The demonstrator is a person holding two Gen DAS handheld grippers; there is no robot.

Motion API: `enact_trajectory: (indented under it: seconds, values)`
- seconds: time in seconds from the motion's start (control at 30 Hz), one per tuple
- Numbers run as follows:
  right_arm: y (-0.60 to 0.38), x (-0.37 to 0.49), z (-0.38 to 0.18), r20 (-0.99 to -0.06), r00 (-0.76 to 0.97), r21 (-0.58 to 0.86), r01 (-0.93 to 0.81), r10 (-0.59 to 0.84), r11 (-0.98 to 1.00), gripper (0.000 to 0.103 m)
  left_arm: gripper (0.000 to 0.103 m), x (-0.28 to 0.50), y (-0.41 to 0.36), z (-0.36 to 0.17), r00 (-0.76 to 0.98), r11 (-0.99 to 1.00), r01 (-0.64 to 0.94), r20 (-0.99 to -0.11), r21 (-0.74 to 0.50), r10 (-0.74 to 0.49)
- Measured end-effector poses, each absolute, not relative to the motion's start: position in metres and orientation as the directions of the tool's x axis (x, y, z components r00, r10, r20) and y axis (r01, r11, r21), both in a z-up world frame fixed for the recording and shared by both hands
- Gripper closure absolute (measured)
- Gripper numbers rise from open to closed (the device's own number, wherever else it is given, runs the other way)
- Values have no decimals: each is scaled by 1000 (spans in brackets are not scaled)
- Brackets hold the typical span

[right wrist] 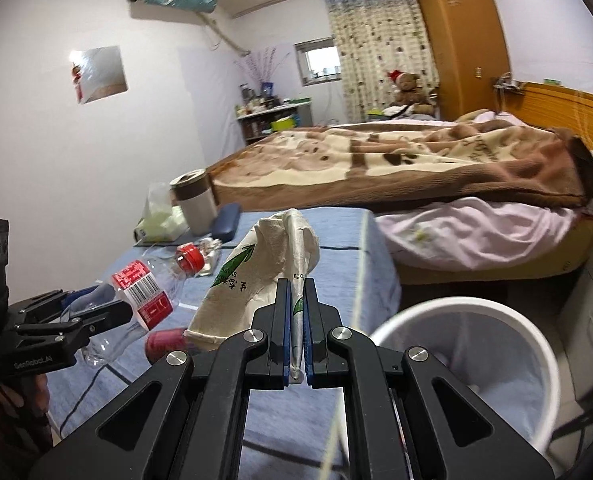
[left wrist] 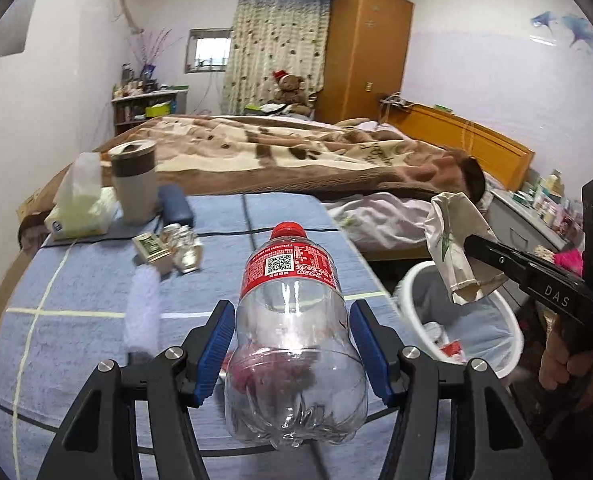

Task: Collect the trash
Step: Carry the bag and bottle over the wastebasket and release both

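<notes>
My left gripper (left wrist: 292,316) is shut on an empty clear Coca-Cola bottle (left wrist: 292,320) with a red cap and label, held above the blue tablecloth (left wrist: 76,340). The bottle also shows in the right wrist view (right wrist: 136,300). My right gripper (right wrist: 295,292) is shut on a crumpled white paper bag (right wrist: 256,268) with green print; in the left wrist view the bag (left wrist: 452,240) hangs over the white trash bin (left wrist: 416,280). The bin (right wrist: 456,308) stands on the floor right of the table and holds some trash.
On the table lie a white crumpled tissue (left wrist: 142,304), a small box and foil wrappers (left wrist: 168,246), a tissue pack (left wrist: 80,208), a tumbler (left wrist: 132,184), and a blue case (left wrist: 176,204). A bed (left wrist: 296,152) lies behind. A red can (right wrist: 164,342) lies on the table.
</notes>
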State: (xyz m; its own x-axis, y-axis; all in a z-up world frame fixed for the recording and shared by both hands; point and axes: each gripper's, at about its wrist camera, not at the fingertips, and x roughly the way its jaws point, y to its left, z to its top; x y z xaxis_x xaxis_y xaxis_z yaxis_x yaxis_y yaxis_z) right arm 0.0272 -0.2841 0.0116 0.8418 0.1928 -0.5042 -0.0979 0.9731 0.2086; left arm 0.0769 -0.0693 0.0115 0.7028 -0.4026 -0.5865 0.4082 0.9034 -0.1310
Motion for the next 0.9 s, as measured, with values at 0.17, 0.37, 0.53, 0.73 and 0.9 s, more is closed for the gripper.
enact_trajectory:
  seconds: [0.17,0.37,0.53,0.73,0.9]
  values:
    - [-303,11,13,-495,859,208,-32,134,978,98,43,67,-95,17,693,881,457,-572,-123,-439]
    - [-322,-6,12,-501,865,188,59,44,980,98,43,55,-132,19,682,856,509,-563,-92,-466]
    - [-342,-17,8,-514,857,179,137,-26,974,98,43,48,-163,17,653,825,559,-567,-86,-502]
    - [-359,-24,-1,-548,830,142,213,-102,967,98,43,45,-196,9,614,791,604,-578,-93,-537]
    - [-367,-29,-6,-572,809,117,242,-134,963,98,43,45,-220,3,582,765,637,-591,-97,-559]
